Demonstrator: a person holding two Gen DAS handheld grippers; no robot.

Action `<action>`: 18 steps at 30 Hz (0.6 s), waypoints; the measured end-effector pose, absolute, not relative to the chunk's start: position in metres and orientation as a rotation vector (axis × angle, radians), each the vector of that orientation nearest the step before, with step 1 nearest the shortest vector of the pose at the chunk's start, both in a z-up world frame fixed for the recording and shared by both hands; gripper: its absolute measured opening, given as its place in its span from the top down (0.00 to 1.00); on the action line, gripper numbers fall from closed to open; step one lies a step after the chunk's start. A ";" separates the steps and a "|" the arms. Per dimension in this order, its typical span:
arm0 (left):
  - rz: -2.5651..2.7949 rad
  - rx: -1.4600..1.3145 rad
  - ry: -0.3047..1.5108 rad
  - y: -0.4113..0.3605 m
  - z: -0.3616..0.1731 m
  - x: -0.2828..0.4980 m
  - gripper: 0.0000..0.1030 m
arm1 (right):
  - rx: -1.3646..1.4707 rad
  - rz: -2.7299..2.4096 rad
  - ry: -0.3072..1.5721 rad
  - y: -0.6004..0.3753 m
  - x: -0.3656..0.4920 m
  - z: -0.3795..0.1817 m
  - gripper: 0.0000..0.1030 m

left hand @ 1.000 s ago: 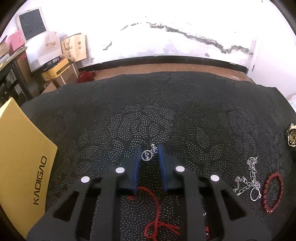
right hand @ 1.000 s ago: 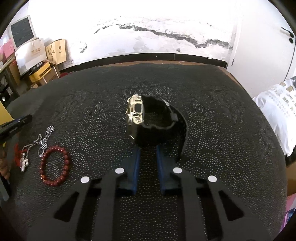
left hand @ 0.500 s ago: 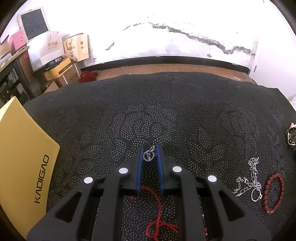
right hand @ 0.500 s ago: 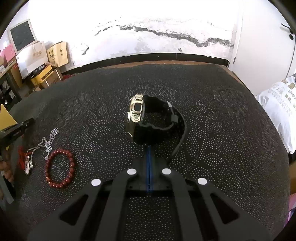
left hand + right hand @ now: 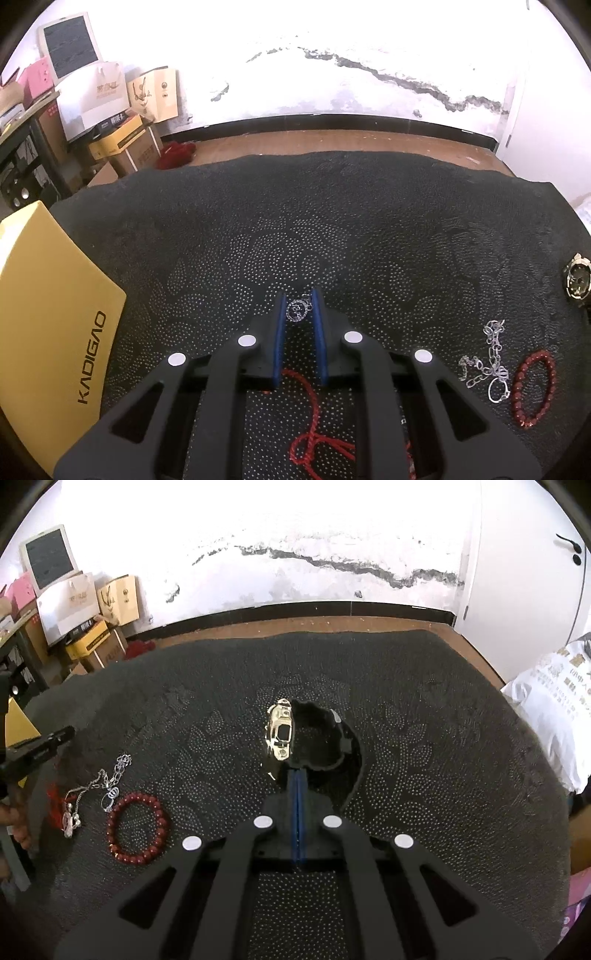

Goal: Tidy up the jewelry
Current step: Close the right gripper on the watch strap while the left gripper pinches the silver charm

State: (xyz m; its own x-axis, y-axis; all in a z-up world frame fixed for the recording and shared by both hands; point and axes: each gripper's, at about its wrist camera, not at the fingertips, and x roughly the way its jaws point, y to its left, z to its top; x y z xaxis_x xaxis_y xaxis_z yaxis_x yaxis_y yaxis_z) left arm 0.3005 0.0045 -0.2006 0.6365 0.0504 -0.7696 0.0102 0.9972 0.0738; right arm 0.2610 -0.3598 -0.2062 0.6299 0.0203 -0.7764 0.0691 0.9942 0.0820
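My left gripper is shut on a round silver pendant whose red cord trails back on the black dotted cloth. My right gripper is shut on the black strap of a gold-faced watch and holds it a little off the cloth. A silver chain and a dark red bead bracelet lie on the cloth to the left; both also show in the left wrist view, the chain beside the bracelet. The watch face shows at the right edge.
A yellow KADIGAO box lies at the cloth's left edge. Cardboard boxes and bags stand on the floor at the back left. A white sack lies right of the cloth. The left gripper's body reaches in from the left.
Both grippers have closed: the left onto the silver pendant, the right onto the watch strap. The watch has tipped and risen slightly with the right gripper.
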 end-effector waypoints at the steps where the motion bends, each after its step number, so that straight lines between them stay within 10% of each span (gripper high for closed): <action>1: 0.021 0.074 0.882 0.004 -0.201 0.300 0.87 | 0.127 -0.038 0.892 -0.364 0.259 -0.208 0.99; 7: 0.023 0.074 0.902 0.005 -0.209 0.302 0.87 | 0.100 -0.063 0.893 -0.370 0.241 -0.209 0.88; 9: 0.024 0.084 0.899 0.004 -0.210 0.302 0.87 | 0.102 -0.067 0.887 -0.371 0.236 -0.211 0.04; 18: 0.032 0.101 0.885 -0.001 -0.213 0.300 0.87 | 0.064 -0.073 0.958 -0.361 0.283 -0.236 0.05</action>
State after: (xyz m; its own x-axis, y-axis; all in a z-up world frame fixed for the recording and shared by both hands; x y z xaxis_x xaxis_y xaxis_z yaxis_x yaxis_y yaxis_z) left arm 0.3003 -0.0007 -0.2134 0.6331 0.0694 -0.7710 0.0143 0.9947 0.1013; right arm 0.2830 -0.3615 -0.2357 0.5729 -0.0339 -0.8190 0.0908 0.9956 0.0223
